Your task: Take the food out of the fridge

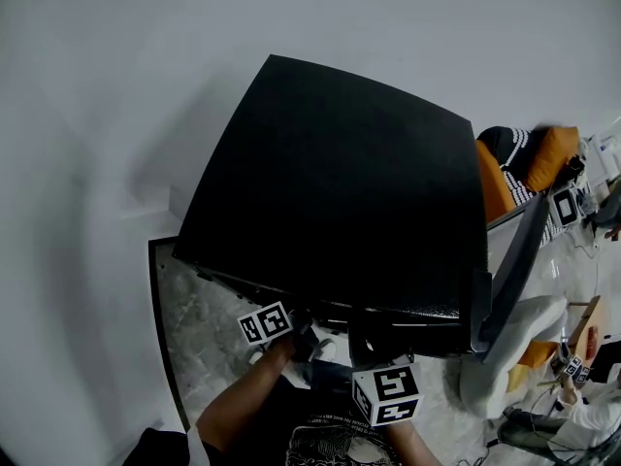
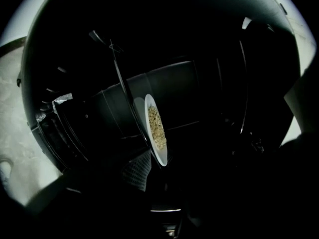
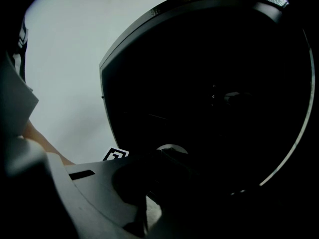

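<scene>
From above, the black fridge (image 1: pixel 340 183) fills the head view, its door (image 1: pixel 514 260) swung open to the right. Both grippers reach into its front below the top edge. The left gripper (image 1: pixel 296 340) faces the dark interior, where a white plate of pale grain food (image 2: pixel 155 128) rests on a shelf. One meshed pad (image 2: pixel 137 169) sits right beside the plate's near rim; the other jaw is lost in the dark. The right gripper (image 1: pixel 378 357) is just to the right. Its own view shows only the fridge's black front (image 3: pixel 209 83) and the left gripper's body (image 3: pixel 89 183).
Marbled grey floor (image 1: pixel 199 328) lies left of the fridge, and a white wall (image 1: pixel 116 85) stands behind it. Orange cushions (image 1: pixel 495 187) and a striped cloth lie at the right. A pale seat (image 1: pixel 514 343) and another person (image 1: pixel 592 406) are beyond the open door.
</scene>
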Available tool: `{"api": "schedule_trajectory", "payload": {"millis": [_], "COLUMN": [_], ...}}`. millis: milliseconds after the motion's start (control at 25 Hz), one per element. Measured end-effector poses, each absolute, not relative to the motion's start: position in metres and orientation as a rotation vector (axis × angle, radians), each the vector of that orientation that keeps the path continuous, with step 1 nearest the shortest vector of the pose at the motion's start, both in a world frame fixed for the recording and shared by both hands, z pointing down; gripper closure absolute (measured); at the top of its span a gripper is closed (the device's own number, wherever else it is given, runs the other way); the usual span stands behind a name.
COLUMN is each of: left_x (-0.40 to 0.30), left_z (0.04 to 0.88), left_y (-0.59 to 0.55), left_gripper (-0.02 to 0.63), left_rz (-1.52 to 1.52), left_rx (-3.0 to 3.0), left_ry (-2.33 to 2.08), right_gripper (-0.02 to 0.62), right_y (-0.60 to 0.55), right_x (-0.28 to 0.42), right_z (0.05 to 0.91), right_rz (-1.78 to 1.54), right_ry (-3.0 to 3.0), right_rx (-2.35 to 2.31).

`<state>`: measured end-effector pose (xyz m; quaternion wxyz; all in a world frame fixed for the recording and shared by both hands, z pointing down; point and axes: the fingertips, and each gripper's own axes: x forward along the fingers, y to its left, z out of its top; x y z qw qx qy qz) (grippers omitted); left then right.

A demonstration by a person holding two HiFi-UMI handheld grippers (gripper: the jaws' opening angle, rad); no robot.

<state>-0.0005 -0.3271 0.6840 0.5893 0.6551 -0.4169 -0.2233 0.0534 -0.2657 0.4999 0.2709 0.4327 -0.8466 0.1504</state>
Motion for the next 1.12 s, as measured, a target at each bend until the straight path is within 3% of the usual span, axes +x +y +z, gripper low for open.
{"api": "schedule_trajectory", "payload": {"millis": [240, 1120], "left_x": [-0.002, -0.017], "left_z": [0.689, 0.674], "left_y": [-0.335, -0.315], "left_gripper": [0.558, 0.584], "left_rz": [-0.552, -0.606], "left_rx": [1.432, 1.376], "left_ry": [-0.964, -0.849], "right_gripper": [0.572, 0.572], "right_y": [-0.266, -0.256], "right_x": [0.057, 0.049], "right_z": [0.502, 0.493], "right_rz": [0.408, 0.446], "right_ry": [-2.272, -2.254], "right_rx": [1.173, 1.267]}}
